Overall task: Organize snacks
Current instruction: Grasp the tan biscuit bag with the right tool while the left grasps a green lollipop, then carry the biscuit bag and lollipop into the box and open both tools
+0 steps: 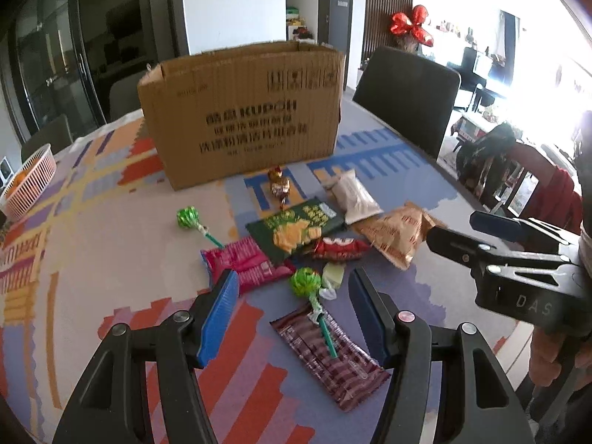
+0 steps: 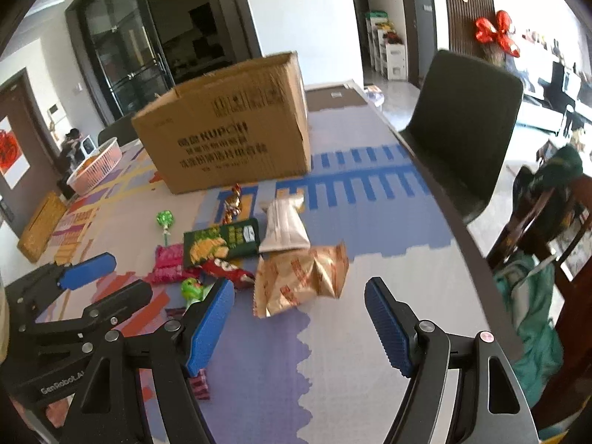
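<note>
An open cardboard box [image 1: 244, 111] stands at the back of the table; it also shows in the right wrist view [image 2: 229, 125]. Snacks lie in front of it: a green packet [image 1: 296, 227], a pink packet [image 1: 248, 261], a red wrapper [image 1: 338, 248], a tan bag [image 1: 397, 235], a white packet [image 1: 353, 194], two green lollipops [image 1: 305, 283] [image 1: 188, 217] and a maroon packet [image 1: 329, 355]. My left gripper [image 1: 292, 288] is open above the near lollipop and maroon packet. My right gripper [image 2: 299, 298] is open just short of the tan bag [image 2: 301, 281].
A pink basket [image 1: 27, 185] with oranges sits at the table's left edge. A dark chair [image 1: 405, 96] stands at the right side. A patterned cloth [image 1: 92, 222] covers the table. The table edge [image 2: 462, 236] runs along the right.
</note>
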### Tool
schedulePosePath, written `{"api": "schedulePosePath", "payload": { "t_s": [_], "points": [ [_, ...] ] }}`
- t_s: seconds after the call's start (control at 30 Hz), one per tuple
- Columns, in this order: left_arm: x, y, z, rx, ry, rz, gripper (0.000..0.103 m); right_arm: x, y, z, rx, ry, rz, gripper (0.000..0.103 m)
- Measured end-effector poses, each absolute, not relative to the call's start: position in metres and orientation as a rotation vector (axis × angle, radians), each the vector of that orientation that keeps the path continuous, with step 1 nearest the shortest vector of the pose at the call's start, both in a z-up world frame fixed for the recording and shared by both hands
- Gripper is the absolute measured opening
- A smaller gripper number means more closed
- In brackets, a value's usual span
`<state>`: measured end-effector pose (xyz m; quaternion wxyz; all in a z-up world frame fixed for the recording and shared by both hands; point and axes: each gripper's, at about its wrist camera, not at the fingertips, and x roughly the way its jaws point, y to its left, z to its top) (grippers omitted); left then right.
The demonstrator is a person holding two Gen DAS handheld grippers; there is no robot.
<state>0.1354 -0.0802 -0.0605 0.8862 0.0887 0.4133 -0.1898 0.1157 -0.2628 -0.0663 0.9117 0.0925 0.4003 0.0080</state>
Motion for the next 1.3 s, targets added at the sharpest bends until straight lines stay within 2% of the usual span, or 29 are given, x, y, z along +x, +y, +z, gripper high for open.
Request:
{"api": "schedulePosePath", "payload": {
  "t_s": [0.17, 0.6, 0.87, 1.1, 1.3],
  "points": [
    [0.145, -0.081, -0.079, 0.156, 0.881, -0.405, 0.06, 0.123, -0.267, -0.084, 0.22, 0.85, -0.01, 0.074],
    [0.173, -0.084, -0.105, 0.071, 0.946, -0.422, 0.038, 0.148, -0.272, -0.109, 0.269, 0.897, -0.016, 0.074],
    [0.178, -0.083, -0.111, 0.029, 0.986, -0.444, 0.032, 0.161, -0.271, -0.119, 0.279, 0.925, -0.003, 0.073],
    [0.181, -0.086, -0.116, 0.022, 1.006, -0.454, 0.026, 0.163, -0.266, -0.121, 0.245, 0.926, 0.005, 0.048],
    [0.178, -0.083, -0.105, 0.027, 0.983, -0.448, 0.026, 0.154, -0.259, -0.112, 0.213, 0.901, 0.011, 0.045]
  ]
}}
